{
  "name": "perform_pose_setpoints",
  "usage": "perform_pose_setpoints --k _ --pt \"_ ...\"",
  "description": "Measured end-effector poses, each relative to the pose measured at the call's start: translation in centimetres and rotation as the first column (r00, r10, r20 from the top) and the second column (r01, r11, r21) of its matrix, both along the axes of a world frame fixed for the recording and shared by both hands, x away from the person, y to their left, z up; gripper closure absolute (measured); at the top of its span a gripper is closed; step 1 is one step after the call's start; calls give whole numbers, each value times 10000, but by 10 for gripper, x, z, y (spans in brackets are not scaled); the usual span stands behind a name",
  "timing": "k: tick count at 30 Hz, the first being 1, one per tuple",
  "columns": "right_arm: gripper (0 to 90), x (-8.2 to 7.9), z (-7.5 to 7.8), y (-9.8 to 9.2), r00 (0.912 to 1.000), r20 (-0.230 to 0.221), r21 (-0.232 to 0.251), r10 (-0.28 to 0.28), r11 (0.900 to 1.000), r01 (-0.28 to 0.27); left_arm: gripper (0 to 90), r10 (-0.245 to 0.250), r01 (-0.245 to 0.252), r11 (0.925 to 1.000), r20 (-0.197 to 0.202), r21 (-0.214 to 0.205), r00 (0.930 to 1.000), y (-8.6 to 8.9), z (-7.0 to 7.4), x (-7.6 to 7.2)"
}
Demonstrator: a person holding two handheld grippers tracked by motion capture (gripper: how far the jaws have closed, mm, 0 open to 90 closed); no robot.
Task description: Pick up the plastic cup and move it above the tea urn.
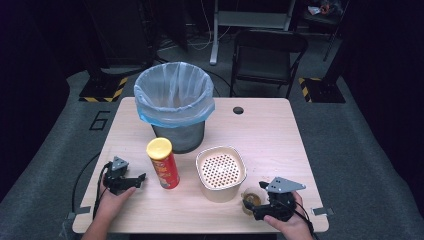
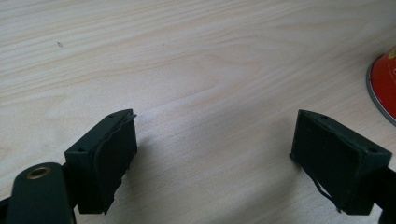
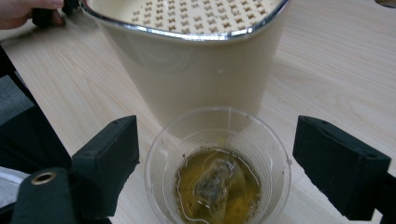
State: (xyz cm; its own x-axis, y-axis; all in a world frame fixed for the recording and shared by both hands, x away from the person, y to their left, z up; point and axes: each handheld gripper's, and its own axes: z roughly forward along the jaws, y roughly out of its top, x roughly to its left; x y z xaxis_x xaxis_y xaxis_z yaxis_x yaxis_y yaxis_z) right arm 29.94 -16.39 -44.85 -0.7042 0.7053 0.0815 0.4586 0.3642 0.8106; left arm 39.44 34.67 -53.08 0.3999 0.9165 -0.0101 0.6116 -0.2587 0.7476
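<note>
Table (image 1: 280, 135): pale wood, with a round hole near the far edge, and everything sits on it.
Bin (image 1: 175, 100): mesh wastebasket lined with a blue-tinted bag, standing at the far middle of the table.
Crisp can (image 1: 163, 163): red tube with a yellow lid, upright, just in front of the bin and left of centre; its base rim peeks in at the right edge of the left gripper view.
Strainer tub (image 1: 220, 172): cream, square-ish, with a perforated insert in its top and a shiny rim, standing right of the can.
Cup (image 3: 217, 168): clear plastic, upright, touching or very nearly touching the tub's near wall; amber liquid low inside with a soaked tea bag, I think, though it is murky.
Left gripper (image 1: 134, 179): held by the left hand near the table's left front, jaws released and wide, bare wood between them, pointing toward the can.
Right gripper (image 3: 217, 154): in the right hand at the right front, jaws spread wide on either side of the cup, pads apart from its wall, nothing grasped.
Chair (image 1: 267, 57): dark folding one beyond the table.
</note>
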Motion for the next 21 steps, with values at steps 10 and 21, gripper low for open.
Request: perform_pose_setpoints --k 10,21 --pt "141 0 -18 -1 9999 -106 -80 -42 10000 41 137 19 -19 10000 -2 -1 10000 0 0 0" --pt "153 -1 -30 4 10000 -79 -384 -45 9993 42 137 25 -25 10000 -6 -3 10000 0 0 0"
